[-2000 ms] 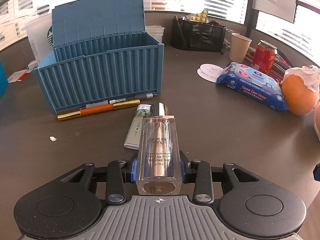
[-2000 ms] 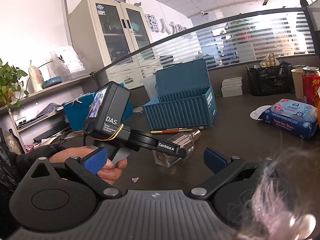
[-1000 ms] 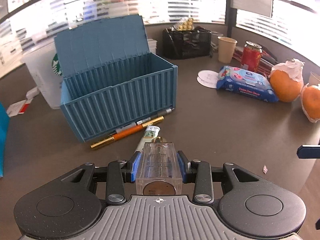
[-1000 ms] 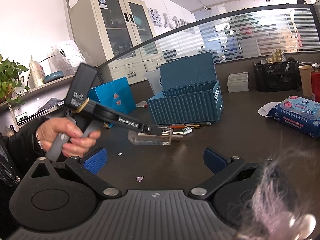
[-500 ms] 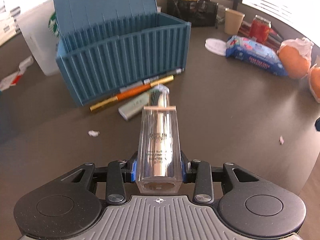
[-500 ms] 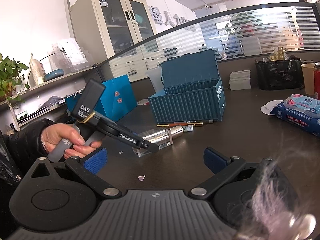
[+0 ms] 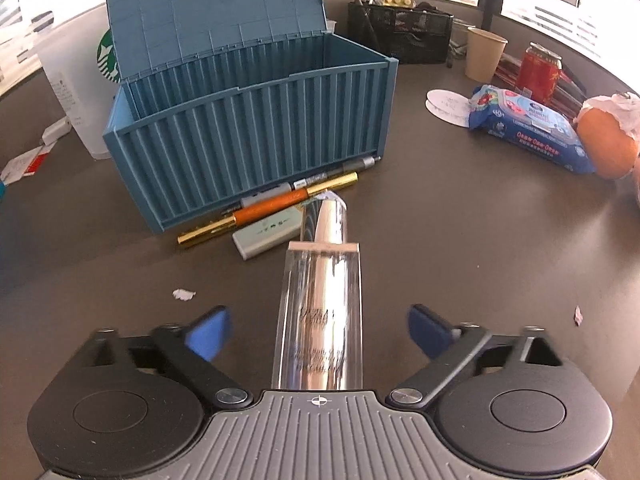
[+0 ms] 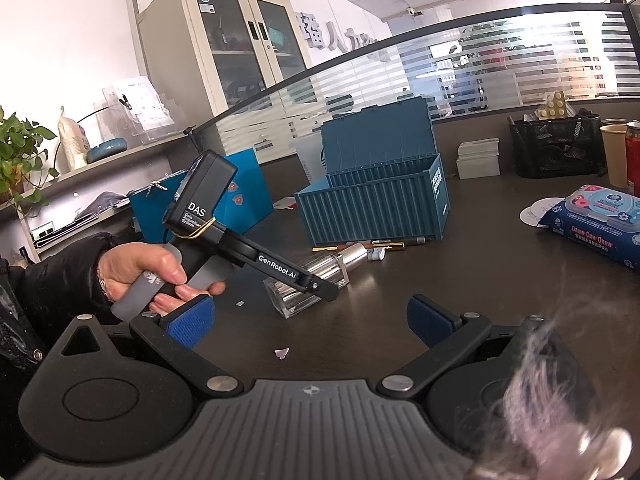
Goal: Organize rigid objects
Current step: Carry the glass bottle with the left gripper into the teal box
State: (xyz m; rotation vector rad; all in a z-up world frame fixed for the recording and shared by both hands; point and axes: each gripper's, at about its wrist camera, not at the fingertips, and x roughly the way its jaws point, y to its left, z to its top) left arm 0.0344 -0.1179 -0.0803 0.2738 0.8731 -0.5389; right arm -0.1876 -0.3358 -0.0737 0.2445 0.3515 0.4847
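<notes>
A clear square cosmetic bottle (image 7: 322,304) with a silver core and cap lies flat on the dark table, cap pointing at the open blue container box (image 7: 256,136). My left gripper (image 7: 318,334) is open, its blue pads apart on either side of the bottle without touching it. The bottle also shows in the right wrist view (image 8: 310,282), under the left gripper's arm. My right gripper (image 8: 310,318) is open and empty, held back over the table. Pens (image 7: 272,206) and a pale tube (image 7: 270,232) lie along the box's front wall.
A wet-wipes pack (image 7: 528,128), an orange (image 7: 608,140), a red can (image 7: 538,72), a paper cup (image 7: 484,54) and a black mesh organiser (image 7: 400,38) stand at the right and back. A plastic cup (image 7: 80,92) stands left of the box. Paper scraps (image 7: 184,294) lie on the table.
My left gripper has lowered the bottle onto the table and opened, letting it go. Half a second ago it was still shut on the bottle. The right gripper has barely moved.
</notes>
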